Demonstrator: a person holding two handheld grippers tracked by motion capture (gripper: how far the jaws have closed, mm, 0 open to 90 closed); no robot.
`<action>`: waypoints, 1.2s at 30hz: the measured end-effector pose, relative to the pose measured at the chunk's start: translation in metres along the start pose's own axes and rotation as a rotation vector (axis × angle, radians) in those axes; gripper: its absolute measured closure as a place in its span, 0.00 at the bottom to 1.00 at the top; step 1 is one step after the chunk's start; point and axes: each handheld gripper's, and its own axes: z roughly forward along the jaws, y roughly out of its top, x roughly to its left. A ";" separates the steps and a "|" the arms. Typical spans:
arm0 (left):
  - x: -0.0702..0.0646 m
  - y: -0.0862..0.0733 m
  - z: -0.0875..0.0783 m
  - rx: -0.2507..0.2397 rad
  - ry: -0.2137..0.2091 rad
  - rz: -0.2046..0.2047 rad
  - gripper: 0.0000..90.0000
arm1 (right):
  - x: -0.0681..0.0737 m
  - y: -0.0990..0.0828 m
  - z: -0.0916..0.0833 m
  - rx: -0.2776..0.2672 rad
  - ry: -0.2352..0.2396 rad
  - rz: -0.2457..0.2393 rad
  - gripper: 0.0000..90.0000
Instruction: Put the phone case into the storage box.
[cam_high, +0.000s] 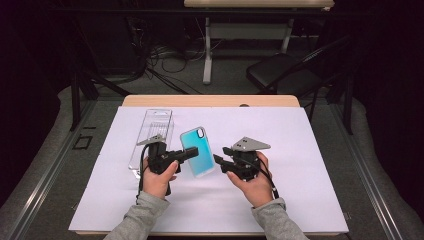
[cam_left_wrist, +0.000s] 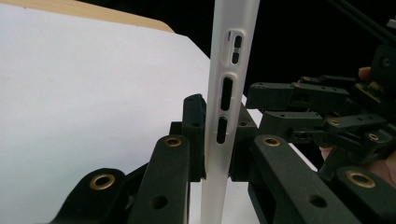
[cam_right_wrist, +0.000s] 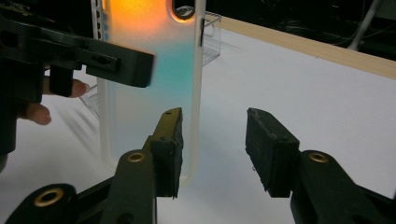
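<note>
A translucent phone case, teal with an orange glow near its camera cutout, is held upright above the white sheet. My left gripper is shut on its left edge. In the left gripper view the pads clamp the case's white side just below the button slots. My right gripper hovers at the case's lower right with its jaws open. In the right gripper view the case stands just beyond the left jaw of my right gripper, and neither pad touches it.
A clear plastic package lies on the white sheet behind the left hand. The sheet covers most of the wooden table. A black chair and cables sit on the floor beyond the table.
</note>
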 end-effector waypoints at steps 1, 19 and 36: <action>-0.001 0.001 -0.001 0.003 -0.001 0.010 0.90 | 0.000 0.000 0.000 -0.002 0.007 -0.002 0.62; -0.016 0.019 -0.026 0.072 -0.090 0.245 0.90 | 0.008 0.009 -0.014 -0.025 0.114 -0.055 0.62; -0.022 0.015 -0.026 0.116 -0.171 0.281 0.90 | 0.003 0.009 -0.020 -0.084 0.347 -0.041 0.59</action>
